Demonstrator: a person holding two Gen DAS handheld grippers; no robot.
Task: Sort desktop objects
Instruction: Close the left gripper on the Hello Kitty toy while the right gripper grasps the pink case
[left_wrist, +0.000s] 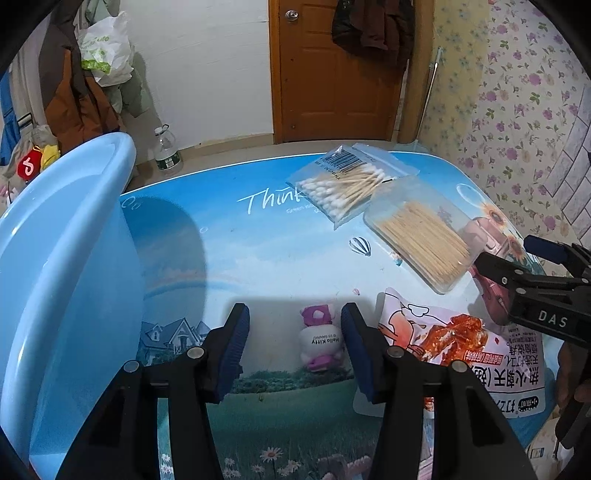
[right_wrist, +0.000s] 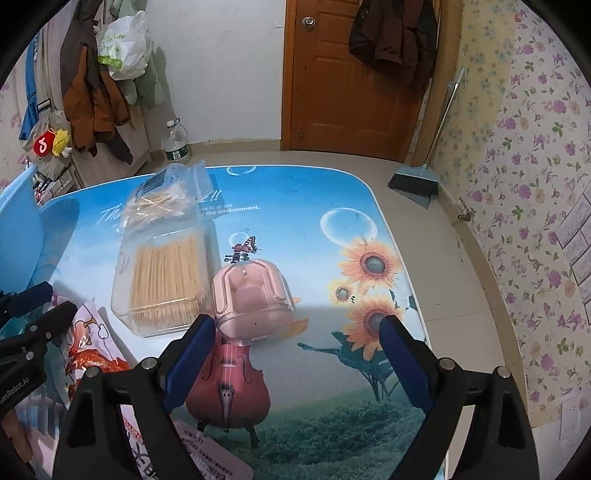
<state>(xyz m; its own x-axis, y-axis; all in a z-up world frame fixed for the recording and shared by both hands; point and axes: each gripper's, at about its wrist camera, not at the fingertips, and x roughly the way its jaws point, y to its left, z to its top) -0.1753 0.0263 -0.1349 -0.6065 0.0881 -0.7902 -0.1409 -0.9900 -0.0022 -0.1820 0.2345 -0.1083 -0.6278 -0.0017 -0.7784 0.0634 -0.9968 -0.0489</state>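
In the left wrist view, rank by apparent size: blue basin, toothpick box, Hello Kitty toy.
1. Blue basin, largest, though nearest the camera.
2. Toothpick box.
3. Hello Kitty toy, smallest.

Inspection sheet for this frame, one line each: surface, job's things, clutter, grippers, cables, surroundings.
Surface: table under a printed sky-and-sunflower cover.
Job's things: blue basin at the left edge; Hello Kitty figure lying on the cover; snack packet; clear toothpick box; bag of cotton swabs, its edge under the toothpick box; pink case.
Clutter: nothing seen.
Grippers: left gripper open, the figure between its fingers, untouched; right gripper open, just short of the pink case.
Cables: nothing seen.
Surroundings: wooden door, hanging coats, water bottle, broom and dustpan, floral wallpaper.
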